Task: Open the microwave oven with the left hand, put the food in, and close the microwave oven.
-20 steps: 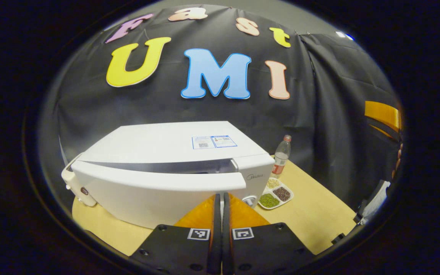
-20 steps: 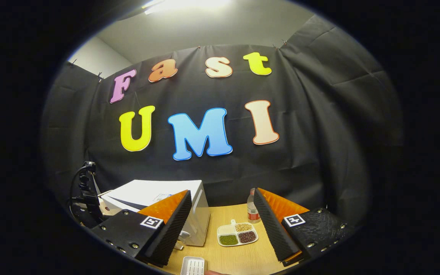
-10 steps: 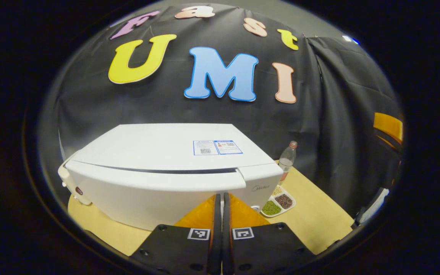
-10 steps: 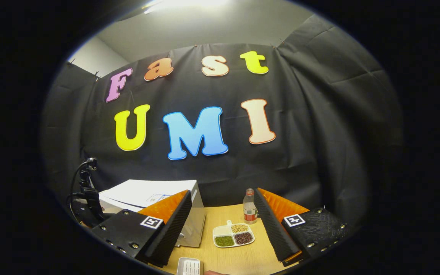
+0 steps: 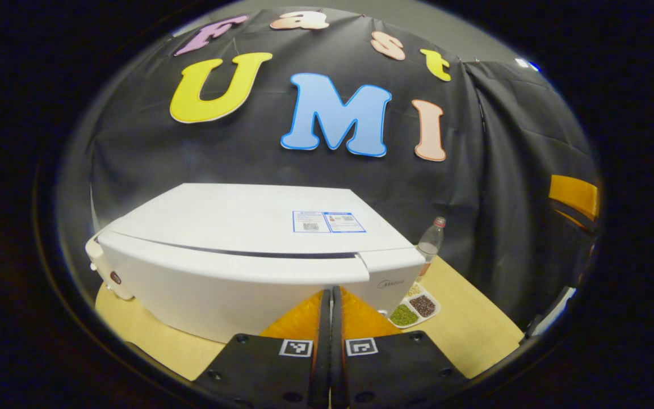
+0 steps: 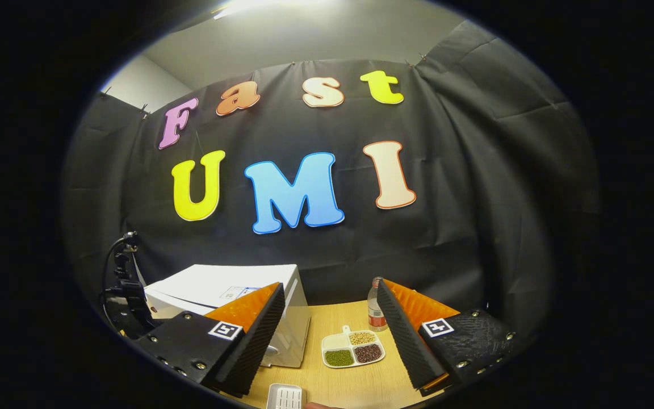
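A: On the wooden table (image 5: 474,335), at the left of the left gripper view, what stands?

B: The white microwave oven (image 5: 247,250). Its door (image 5: 230,284) lies nearly flush with the body, with a thin dark seam along its top edge. A label sticker (image 5: 328,221) sits on the oven's top, toward the right.

A: Where is the left gripper?

B: The left gripper (image 5: 331,301) is at the bottom centre, level and pointing straight at the lower right part of the door. Its two fingers are pressed together with nothing between them, and their tips sit at or just against the door front; actual contact cannot be told.

A: What lies to the right of the oven?

B: A divided dish (image 5: 415,307) with green, dark and pale grains, near the oven's right corner. Beyond it, a clear plastic bottle (image 5: 430,244) stands upright by the black cloth wall.

A: How is the scene arranged in the right gripper view, left to right?

B: A black camera stand (image 6: 125,289) at the far left, then the oven, then the dish and bottle on the table. A small white ribbed container (image 6: 285,396) sits at the near edge of the table; whether the food is inside the oven cannot be told.

A: What is the pose of the right gripper?

B: The right gripper (image 6: 328,335) is held back from the table, tilted slightly upward, its fingers spread wide and holding nothing. The dish appears between them, well beyond.
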A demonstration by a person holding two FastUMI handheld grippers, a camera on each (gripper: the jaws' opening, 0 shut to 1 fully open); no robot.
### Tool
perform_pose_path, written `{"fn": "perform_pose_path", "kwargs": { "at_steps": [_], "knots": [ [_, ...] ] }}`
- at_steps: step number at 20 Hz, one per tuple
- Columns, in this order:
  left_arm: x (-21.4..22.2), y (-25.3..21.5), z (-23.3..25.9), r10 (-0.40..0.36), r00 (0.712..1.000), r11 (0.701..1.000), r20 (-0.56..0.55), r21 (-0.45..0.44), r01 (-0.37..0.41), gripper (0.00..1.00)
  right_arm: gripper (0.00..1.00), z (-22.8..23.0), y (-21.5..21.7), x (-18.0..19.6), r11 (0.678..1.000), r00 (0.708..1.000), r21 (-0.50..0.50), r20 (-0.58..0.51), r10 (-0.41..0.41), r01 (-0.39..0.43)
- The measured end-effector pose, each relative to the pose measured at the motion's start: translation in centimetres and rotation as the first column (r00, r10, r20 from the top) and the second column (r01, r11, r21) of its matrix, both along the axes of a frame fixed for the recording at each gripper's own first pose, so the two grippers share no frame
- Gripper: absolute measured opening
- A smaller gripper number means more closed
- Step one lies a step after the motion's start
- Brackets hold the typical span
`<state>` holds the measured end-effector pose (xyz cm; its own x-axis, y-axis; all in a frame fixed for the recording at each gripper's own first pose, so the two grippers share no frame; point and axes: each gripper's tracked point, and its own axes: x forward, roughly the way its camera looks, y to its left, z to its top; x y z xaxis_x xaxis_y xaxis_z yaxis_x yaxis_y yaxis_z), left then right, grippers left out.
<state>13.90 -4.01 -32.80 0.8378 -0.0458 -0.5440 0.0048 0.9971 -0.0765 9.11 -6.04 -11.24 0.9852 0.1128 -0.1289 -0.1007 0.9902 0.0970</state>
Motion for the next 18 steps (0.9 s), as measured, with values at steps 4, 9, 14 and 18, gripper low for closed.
{"fn": "perform_pose_path", "kwargs": {
  "at_steps": [4, 9, 14, 18],
  "knots": [
    [0.1, 0.0, 0.0, 0.004, 1.0, 1.0, 0.008, 0.0, -0.004, 0.07, 0.99, 0.3, 0.3, -0.2, 1.0, 1.0, -0.011, 0.008, 0.013, -0.013],
    [0.6, -0.1, -0.6, 0.026, 1.0, 1.0, -0.011, -0.013, -0.026, 0.1, 0.99, 0.1, 0.1, -0.2, 1.0, 1.0, -0.024, 0.007, 0.02, -0.02],
    [0.7, 0.2, -0.4, 0.027, 1.0, 1.0, -0.01, 0.011, -0.027, 0.08, 0.99, 0.3, -0.4, -0.3, 0.999, 1.0, -0.027, 0.013, 0.021, -0.02],
    [0.4, 0.7, 4.6, 0.039, 0.996, 0.997, 0.081, 0.057, -0.044, 0.07, 0.99, 1.3, 0.5, -0.1, 0.997, 0.998, -0.047, 0.035, 0.055, -0.053]
  ]
}}
